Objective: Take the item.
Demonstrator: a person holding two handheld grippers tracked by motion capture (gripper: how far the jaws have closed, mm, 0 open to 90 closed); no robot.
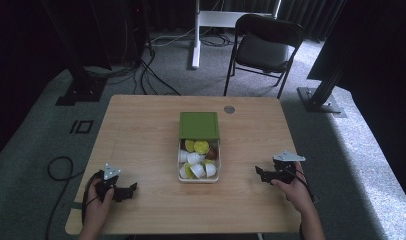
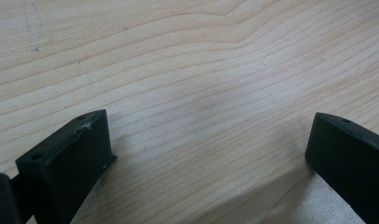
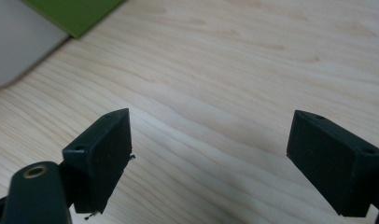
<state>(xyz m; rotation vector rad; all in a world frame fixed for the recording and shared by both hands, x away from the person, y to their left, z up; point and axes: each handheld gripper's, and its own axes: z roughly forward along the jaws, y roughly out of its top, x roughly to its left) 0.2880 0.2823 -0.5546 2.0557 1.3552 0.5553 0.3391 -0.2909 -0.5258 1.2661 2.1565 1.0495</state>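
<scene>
A box (image 1: 199, 170) of small capsules is seen at the middle of a wooden worktop (image 1: 141, 130), its green lid (image 1: 199, 124) slid back toward the far edge so that the near half is left uncovered. White, yellow and brown capsules (image 1: 197, 159) are piled inside, up to the rim.

The left gripper (image 1: 127, 190) is held low over the near left corner of the worktop, well apart from the box, with its tips turned toward the centre. In the left gripper view its fingers (image 2: 71, 158) are spread wide, and bare wood grain (image 2: 201, 93) is seen between them; nothing is gripped.

The right gripper (image 1: 263, 174) is held at the near right, closer to the box than the left one yet still apart from it, and is pointed toward it. In the right gripper view its fingers (image 3: 103, 154) are likewise spread wide, with nothing between them but worktop (image 3: 225, 93). A corner of the green lid (image 3: 73, 14) and the pale box wall (image 3: 17, 42) are caught at the upper left of that view.

A small round grommet (image 1: 229, 109) is set into the worktop near its far edge. Beyond the worktop, a black folding chair (image 1: 265, 47) and a white stand (image 1: 197, 35) are placed on grey carpet, and cables (image 1: 151, 70) are trailed across the floor at the left.
</scene>
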